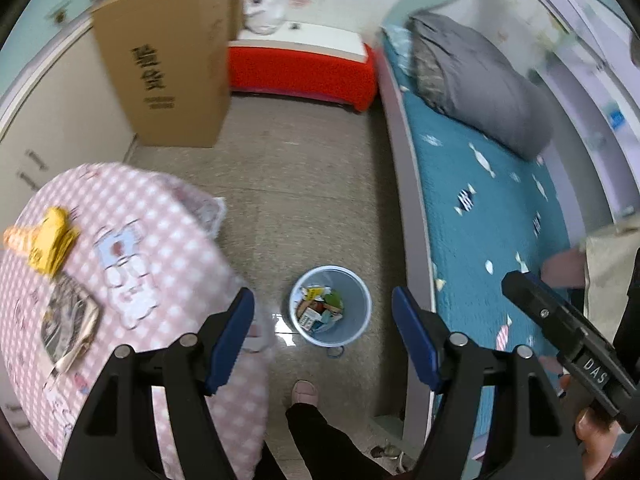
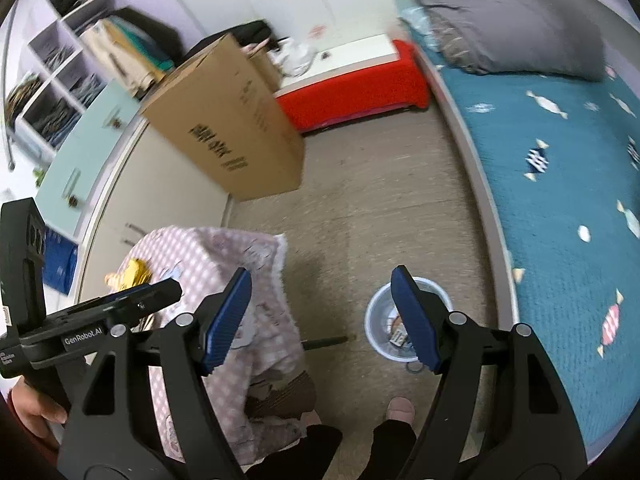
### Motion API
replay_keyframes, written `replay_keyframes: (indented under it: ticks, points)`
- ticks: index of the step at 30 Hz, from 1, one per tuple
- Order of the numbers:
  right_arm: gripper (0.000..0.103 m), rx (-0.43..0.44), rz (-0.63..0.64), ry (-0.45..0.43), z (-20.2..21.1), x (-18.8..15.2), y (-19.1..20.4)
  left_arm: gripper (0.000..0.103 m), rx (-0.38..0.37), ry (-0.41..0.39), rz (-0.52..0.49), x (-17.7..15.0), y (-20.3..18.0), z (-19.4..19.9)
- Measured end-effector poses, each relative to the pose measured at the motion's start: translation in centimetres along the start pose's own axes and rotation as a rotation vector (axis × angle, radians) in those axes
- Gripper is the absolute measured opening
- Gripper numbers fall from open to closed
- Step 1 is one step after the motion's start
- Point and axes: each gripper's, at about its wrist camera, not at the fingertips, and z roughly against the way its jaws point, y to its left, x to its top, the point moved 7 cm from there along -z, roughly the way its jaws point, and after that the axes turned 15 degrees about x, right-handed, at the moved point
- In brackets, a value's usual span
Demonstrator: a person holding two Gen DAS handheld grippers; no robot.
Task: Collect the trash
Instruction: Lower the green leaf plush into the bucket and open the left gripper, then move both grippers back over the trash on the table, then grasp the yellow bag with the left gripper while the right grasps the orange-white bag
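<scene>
Looking down from both wrists, the views showed a small bin (image 1: 330, 305) on the floor at 6 o'clock, already holding several wrappers and cartons. The left hand-held gripper (image 1: 323, 338) and right hand-held gripper (image 2: 321, 320) both stood open, nothing between their jaws. On the pink checked tabletop (image 1: 160, 216) at 9 o'clock, a yellow wrapper (image 1: 52, 242) and a crumpled dark packet (image 1: 68, 320) lay uncollected, so the job seemed partly done.

Pink checked table (image 1: 160, 216) bears yellow wrapper (image 1: 52, 244); bin (image 1: 360, 300) on floor (image 1: 312, 184).
</scene>
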Motion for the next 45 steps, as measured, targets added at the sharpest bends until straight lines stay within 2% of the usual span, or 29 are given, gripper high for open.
replay_keyframes:
  ticks: [9,14,17,20,21,25,31,37,40,41,42,44,45]
  points:
    - [0.071,0.075,0.096,0.11,-7.0,-1.4,7.8,0.07,0.076,-0.014,0.179,-0.6,11.8,0.1]
    - [0.071,0.101,0.133,0.168,-11.1,-2.9,12.1,0.07,0.151,-0.022,0.264,-0.8,20.9,-0.5]
    - [0.071,0.109,0.145,0.194,-13.6,-3.7,14.3,0.07,0.19,-0.023,0.288,-0.9,25.3,-1.0]
    - [0.071,0.119,0.15,0.215,-16.1,-4.4,16.5,0.073,0.198,-0.015,0.268,-0.9,28.6,-2.1]
    - [0.071,0.121,0.15,0.22,-16.7,-4.6,17.0,0.077,0.198,-0.014,0.257,-0.9,29.2,-2.4]
    - [0.071,0.116,0.149,0.233,-19.8,-5.3,19.5,0.077,0.219,-0.002,0.163,-0.4,31.5,-5.0]
    - [0.071,0.08,0.13,0.24,-22.5,-6.3,20.5,0.077,0.238,0.038,0.055,0.7,33.4,-10.0]
    - [0.071,0.035,0.085,0.237,-24.1,-7.2,20.3,0.077,0.24,0.053,-0.043,1.5,33.4,-13.5]
    - [0.071,0.023,0.07,0.232,-24.5,-7.4,20.4,0.077,0.217,0.052,-0.112,1.8,32.7,-14.5]
    - [0.071,0.017,0.067,0.231,-24.6,-7.4,20.4,0.075,0.212,0.054,-0.124,2.0,32.5,-14.7]
    - [0.071,0.012,0.065,0.23,-24.7,-7.4,20.5,0.065,0.199,0.058,-0.134,2.0,32.3,-14.9]
    - [0.071,0.007,0.063,0.229,-24.8,-7.3,20.8,0.061,0.166,0.071,-0.139,2.0,31.9,-15.2]
    - [0.071,0.004,0.066,0.228,-24.9,-7.2,21.0,0.048,0.166,0.061,-0.145,2.0,31.9,-15.1]
